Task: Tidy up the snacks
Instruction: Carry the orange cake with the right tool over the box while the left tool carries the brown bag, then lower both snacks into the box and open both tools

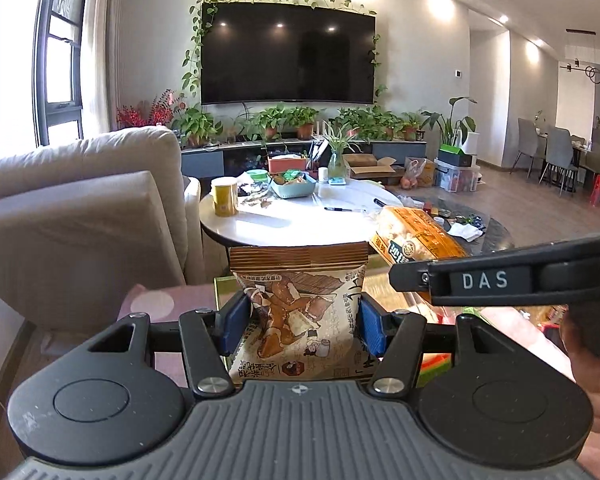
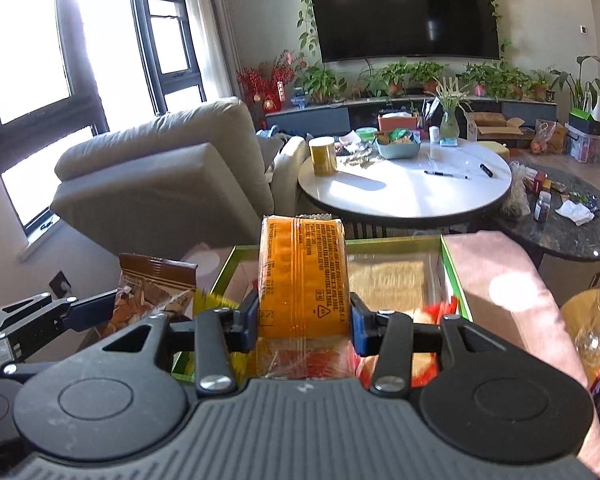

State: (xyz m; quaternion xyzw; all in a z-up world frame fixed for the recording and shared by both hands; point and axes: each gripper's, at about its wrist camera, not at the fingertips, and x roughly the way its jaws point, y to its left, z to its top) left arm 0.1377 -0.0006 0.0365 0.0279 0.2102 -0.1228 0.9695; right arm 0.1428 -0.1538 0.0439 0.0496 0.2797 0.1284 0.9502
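The left gripper (image 1: 304, 326) clamps a brown snack bag (image 1: 300, 304) upright between its pads. The right gripper (image 2: 303, 322) clamps an orange packet (image 2: 303, 276), both seemingly above a green-rimmed box (image 2: 452, 276).

Left gripper (image 1: 304, 326) up with a snack packet (image 1: 300, 312) upright between its pads, and just to its right the right gripper (image 2: 303, 322) carries a second snack bag (image 2: 303, 276) standing on end, both above the open box (image 2: 454, 272) that sits in front of the round table (image 2: 404, 192). On that table a canister (image 2: 323, 156) stands at the left edge, a bowl of snacks (image 2: 398, 146) behind it toward the far side, a vase (image 2: 449, 122) to the right of the bowl, and a pen (image 2: 446, 175) lies nearer the front. Sofa (image 2: 160, 176) to the left of the table, a lower table (image 2: 572, 228) to its right, and the television (image 2: 406, 12) on the wall behind, above a row of potted plants (image 2: 420, 74).
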